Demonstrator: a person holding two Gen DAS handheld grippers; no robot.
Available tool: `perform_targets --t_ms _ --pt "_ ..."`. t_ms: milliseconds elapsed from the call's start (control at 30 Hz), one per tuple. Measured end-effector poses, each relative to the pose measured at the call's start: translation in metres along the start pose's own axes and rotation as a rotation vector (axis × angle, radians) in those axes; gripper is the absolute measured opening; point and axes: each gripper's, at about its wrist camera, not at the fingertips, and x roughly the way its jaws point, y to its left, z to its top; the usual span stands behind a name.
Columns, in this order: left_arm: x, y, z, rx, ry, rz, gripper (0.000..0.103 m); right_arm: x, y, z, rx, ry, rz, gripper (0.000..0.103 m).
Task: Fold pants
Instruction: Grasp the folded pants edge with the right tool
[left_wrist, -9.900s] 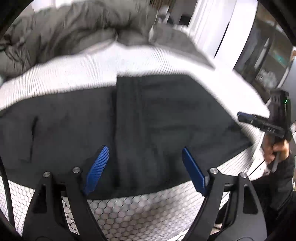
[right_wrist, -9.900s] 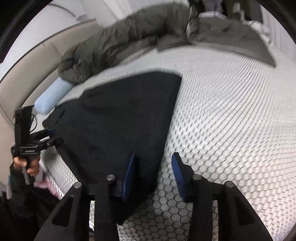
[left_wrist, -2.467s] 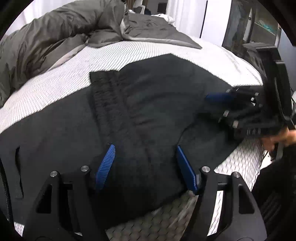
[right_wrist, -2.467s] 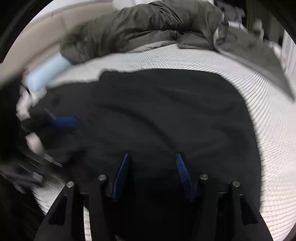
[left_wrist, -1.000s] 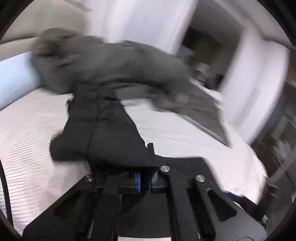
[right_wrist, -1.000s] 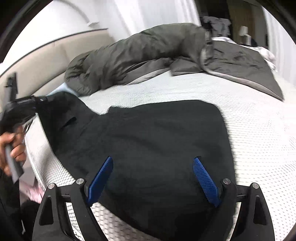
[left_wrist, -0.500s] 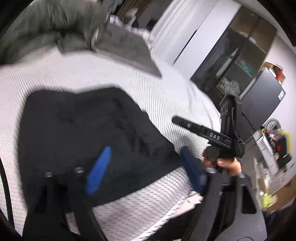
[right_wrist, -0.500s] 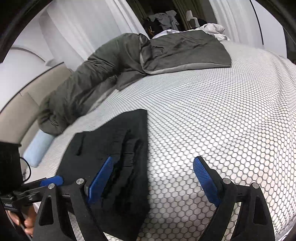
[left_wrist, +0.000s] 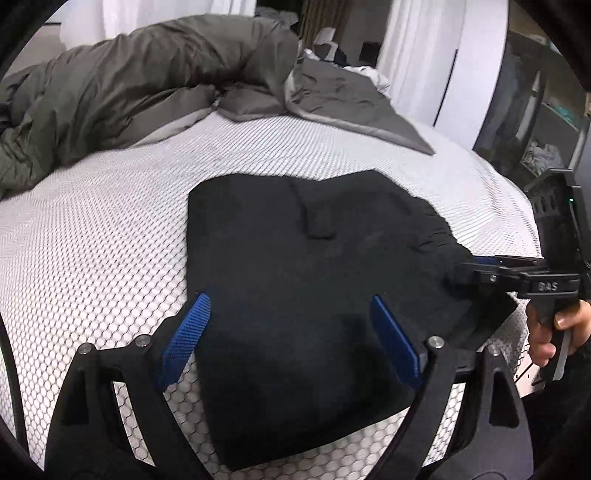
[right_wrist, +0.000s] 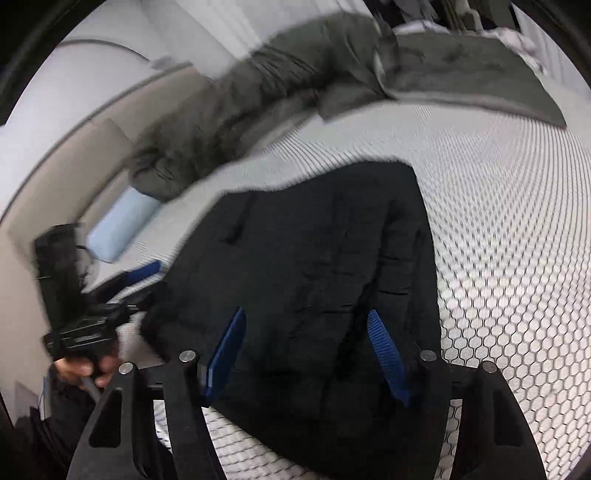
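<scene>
Bed (left_wrist: 92, 236) with white honeycomb-pattern cover fills both views; grey-green duvet (left_wrist: 140, 81) bunched along its far side, pale blue pillow (right_wrist: 122, 225) at the head end by the beige headboard. Black pants (left_wrist: 314, 266) lie folded into a compact block on the bed's near part, close to the edge, flat on the cover. Left claw (left_wrist: 291, 339) hovers over the near end of the pants, jaws wide apart, nothing pinched between them, left fabric edge just inside its left pad. Right claw (right_wrist: 306, 354) over the other end of the pants, jaws partly apart and just been closing, fabric under and between them but pads not pressing on it. Right view blurred. A hand (left_wrist: 554, 332) grips the right claw's handle.
</scene>
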Motion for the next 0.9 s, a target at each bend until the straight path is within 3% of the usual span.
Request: perform_targets --t_ms 33,100,133,233,367,433,467,567,633,667,700,733,900 --pt "0.0 0.004 0.0 -0.008 0.003 -0.003 0.087 0.005 -0.001 0.003 0.011 0.003 -0.004 0.06" --pt "-0.001 0.011 0.001 -0.023 -0.008 -0.001 0.087 0.007 0.0 0.008 0.018 -0.013 -0.043 0.025" --pt "0.001 0.013 0.005 -0.03 -0.014 0.002 0.087 0.005 0.003 0.01 0.011 -0.037 -0.046 0.015" --pt "-0.013 0.022 0.008 -0.064 -0.031 -0.007 0.087 -0.022 0.023 0.009 -0.053 -0.175 -0.051 0.01" --pt "-0.027 0.029 0.009 -0.077 -0.065 -0.005 0.087 -0.057 0.04 -0.002 -0.111 -0.22 -0.07 0.009" --pt "-0.025 0.03 0.008 -0.069 -0.045 0.018 0.087 -0.055 0.036 -0.009 -0.12 -0.187 -0.115 0.01" --pt "-0.022 0.03 0.007 -0.064 -0.031 0.033 0.087 -0.044 0.028 -0.013 -0.107 -0.13 -0.135 0.01" --pt "-0.001 0.029 0.001 -0.042 0.046 0.1 0.087 -0.011 0.016 -0.017 -0.117 -0.012 -0.192 0.018" --pt "0.004 0.027 -0.001 -0.031 0.06 0.112 0.087 -0.018 0.02 -0.02 -0.153 -0.043 -0.201 0.022" --pt "0.005 0.026 0.0 -0.027 0.057 0.112 0.087 -0.024 0.022 -0.02 -0.152 -0.063 -0.204 0.031" --pt "0.004 0.025 0.0 -0.021 0.054 0.105 0.087 -0.03 0.022 -0.02 -0.142 -0.075 -0.204 0.047" --pt "0.004 0.024 0.0 -0.017 0.053 0.098 0.087 -0.033 0.019 -0.019 -0.128 -0.082 -0.195 0.051" --pt "0.005 0.022 -0.003 -0.009 0.059 0.098 0.087 -0.022 -0.008 -0.013 -0.007 -0.038 -0.133 0.053"
